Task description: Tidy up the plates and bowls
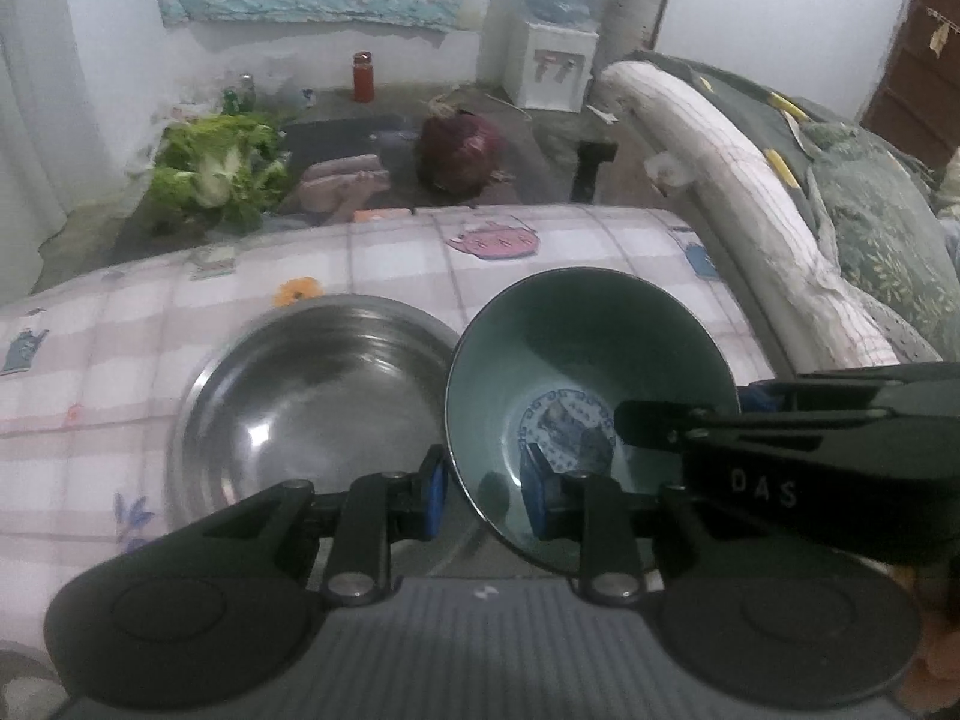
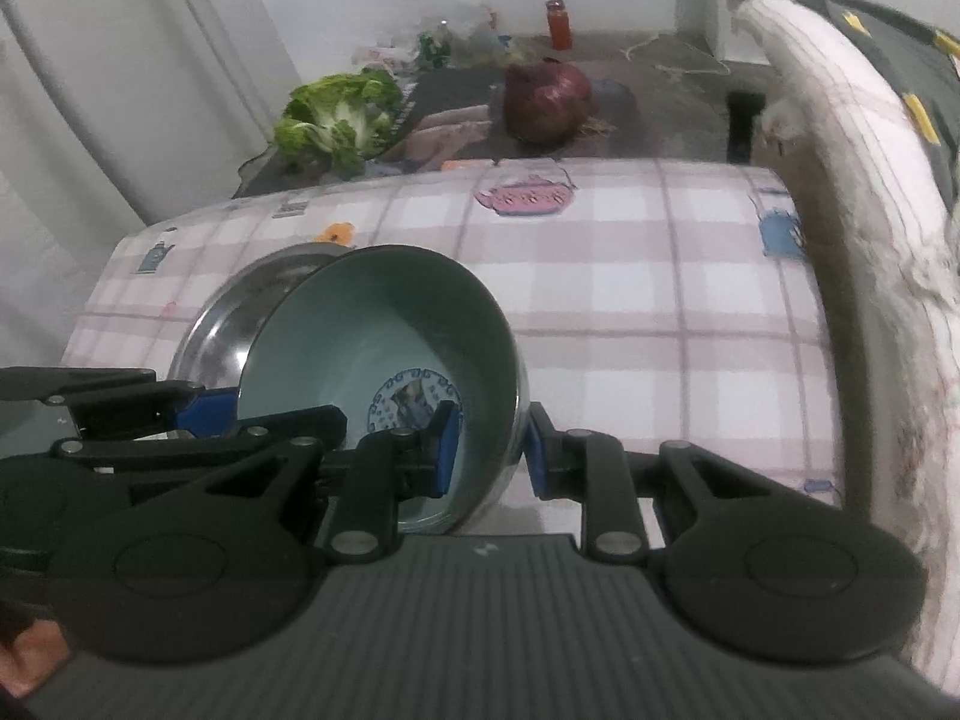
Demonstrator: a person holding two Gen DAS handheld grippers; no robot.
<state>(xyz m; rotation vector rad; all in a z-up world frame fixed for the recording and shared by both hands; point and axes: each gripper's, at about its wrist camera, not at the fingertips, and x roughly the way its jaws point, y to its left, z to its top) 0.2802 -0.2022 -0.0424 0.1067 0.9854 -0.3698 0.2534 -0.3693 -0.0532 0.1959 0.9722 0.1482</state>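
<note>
A: Item one, the green ceramic bowl [image 1: 591, 396]. Where is it held, and why tilted?

B: It is carried tipped toward the cameras, above the checked tabletop [image 2: 630, 276], just beside and partly over the steel bowl [image 1: 312, 396]. The tilt is judged to follow from a rim grip on two sides, suited to nesting it into the larger vessel.

A: Left tool [image 1: 483, 495]?

B: Its blue pads are set either side of the bowl's near-left wall, one outside, one inside; it is taken to be clamped on the green ceramic bowl.

A: Right tool [image 2: 489, 447]?

B: Likewise straddling the opposite wall, one pad inside, one outside. A narrow gap seems to be seen at the outer pad, so a firm clamp cannot be told.

A: Item two, the steel bowl?

B: Rested flat on the tabletop, apparently as the receiving piece.
</note>
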